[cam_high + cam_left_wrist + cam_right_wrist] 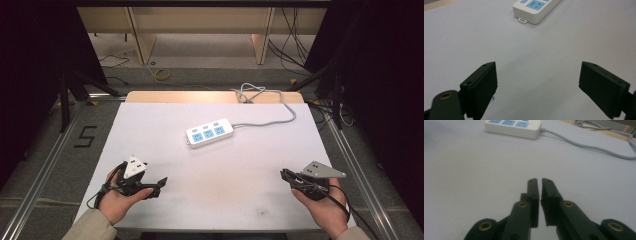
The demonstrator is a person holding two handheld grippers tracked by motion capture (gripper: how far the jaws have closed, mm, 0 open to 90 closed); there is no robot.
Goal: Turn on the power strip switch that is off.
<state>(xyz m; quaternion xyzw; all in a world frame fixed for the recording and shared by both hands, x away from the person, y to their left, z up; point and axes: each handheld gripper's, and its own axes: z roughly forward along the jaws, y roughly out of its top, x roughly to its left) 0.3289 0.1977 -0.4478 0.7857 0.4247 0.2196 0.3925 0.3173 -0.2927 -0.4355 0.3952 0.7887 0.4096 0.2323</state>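
White table [165,200], power strip [210,133] lying diagonally

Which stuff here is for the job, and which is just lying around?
For the job:
- power strip, white with blue sockets
- its grey cord
- left gripper, jaws wide open
- right gripper, jaws closed, empty

Just lying around:
- yellow cable coil on the floor
- number 5 marked beside the table

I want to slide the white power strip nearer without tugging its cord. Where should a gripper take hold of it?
Judging by its shape, grip the power strip across its narrow width, at the free end with the small tab, away from the grey cord. The left gripper looks best placed: its fingers are spread wide and it faces that end. The long flat sides give parallel faces.
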